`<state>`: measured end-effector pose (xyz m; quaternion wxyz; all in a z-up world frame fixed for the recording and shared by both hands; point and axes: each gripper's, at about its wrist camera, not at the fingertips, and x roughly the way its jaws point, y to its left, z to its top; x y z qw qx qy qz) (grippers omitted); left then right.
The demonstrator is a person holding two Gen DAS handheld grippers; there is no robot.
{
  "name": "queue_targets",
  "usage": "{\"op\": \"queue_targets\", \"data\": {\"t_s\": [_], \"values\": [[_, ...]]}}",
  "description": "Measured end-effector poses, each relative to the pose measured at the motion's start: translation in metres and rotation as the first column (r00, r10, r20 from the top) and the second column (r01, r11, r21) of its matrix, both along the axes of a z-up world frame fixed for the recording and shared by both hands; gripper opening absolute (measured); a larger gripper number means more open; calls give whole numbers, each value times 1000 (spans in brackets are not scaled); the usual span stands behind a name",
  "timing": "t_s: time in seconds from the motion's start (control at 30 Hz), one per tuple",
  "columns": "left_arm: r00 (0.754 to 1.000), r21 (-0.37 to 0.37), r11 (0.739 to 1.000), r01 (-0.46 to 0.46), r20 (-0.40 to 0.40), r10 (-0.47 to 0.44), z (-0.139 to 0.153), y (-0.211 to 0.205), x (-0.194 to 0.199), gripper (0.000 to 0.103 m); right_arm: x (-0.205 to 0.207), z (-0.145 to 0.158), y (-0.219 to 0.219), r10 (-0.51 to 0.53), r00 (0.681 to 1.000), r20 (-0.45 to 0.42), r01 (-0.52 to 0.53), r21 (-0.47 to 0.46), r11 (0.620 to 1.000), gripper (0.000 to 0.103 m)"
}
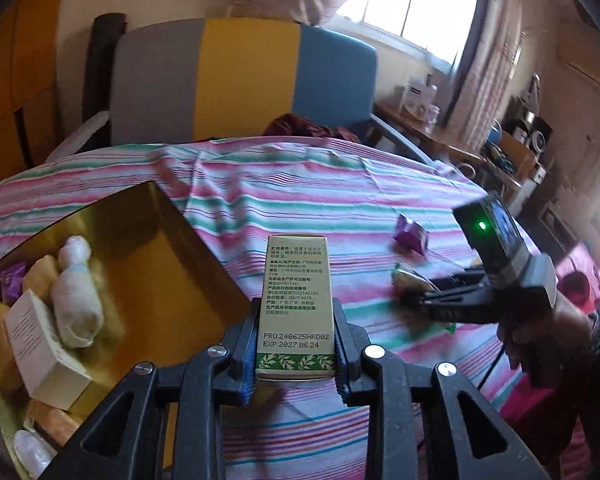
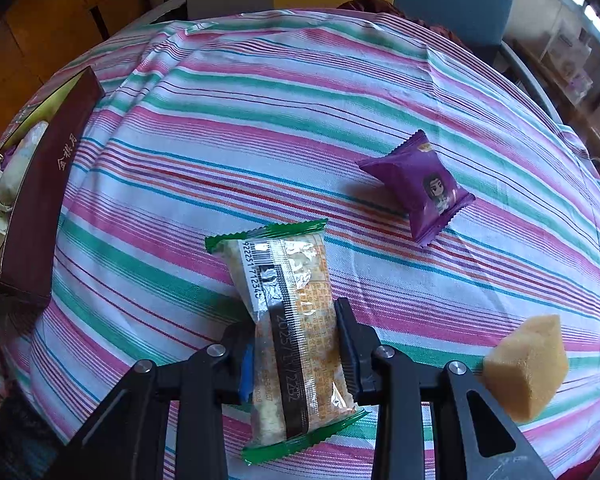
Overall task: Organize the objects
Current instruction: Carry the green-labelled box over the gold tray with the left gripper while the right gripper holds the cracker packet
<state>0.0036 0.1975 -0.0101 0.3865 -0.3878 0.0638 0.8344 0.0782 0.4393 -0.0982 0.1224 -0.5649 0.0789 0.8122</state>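
Between our left gripper's fingers sits a carton, tall and green-trimmed with printed text facing us, the pads pressed to its two sides and the carton lifted clear of the cloth. Our right gripper is clamped the same way on a cracker pack, a clear wrapper with green crimped ends that lies lengthwise between the fingers, its far end reaching out over the stripes. Largest of all is the table, round and covered in a cloth striped pink, green and white. Behind it stands a chair with a back in grey, yellow and blue panels. At the table's left edge sits our box, gold inside and dark red outside with gold characters on its wall; in it we see a white carton, a white cloth bundle, a purple packet and some yellow pieces, all lying close together. Out on the cloth, well apart from the box, lies a purple sachet with a cartoon figure on it. Near our right gripper's right side a yellow sponge lies on the cloth. From the left wrist view we see the hand gripping the right tool's handle.
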Motion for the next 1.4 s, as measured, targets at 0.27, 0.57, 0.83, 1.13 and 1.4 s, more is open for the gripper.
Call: {"op": "queue_targets", "data": {"t_s": [0.27, 0.57, 0.83, 1.13, 1.4], "values": [[963, 86, 968, -235, 154, 220, -5, -69, -65, 29, -3, 3, -5, 13, 1000, 1, -13, 24, 1000, 35], [899, 96, 914, -394, 249, 361, -18, -99, -140, 29, -2, 4, -11, 28, 1000, 1, -28, 39, 999, 35], [822, -23, 869, -495, 311, 477, -60, -75, -200, 30, -8, 1, -6, 35, 999, 2, -35, 43, 998, 35], [817, -86, 865, -494, 296, 495, -72, -71, -206, 34, -11, -1, -4, 35, 999, 1, -35, 43, 998, 35], [851, -44, 877, -478, 224, 475, -40, -90, -186, 37, -16, -2, -3, 38, 999, 2, -38, 55, 998, 34]]}}
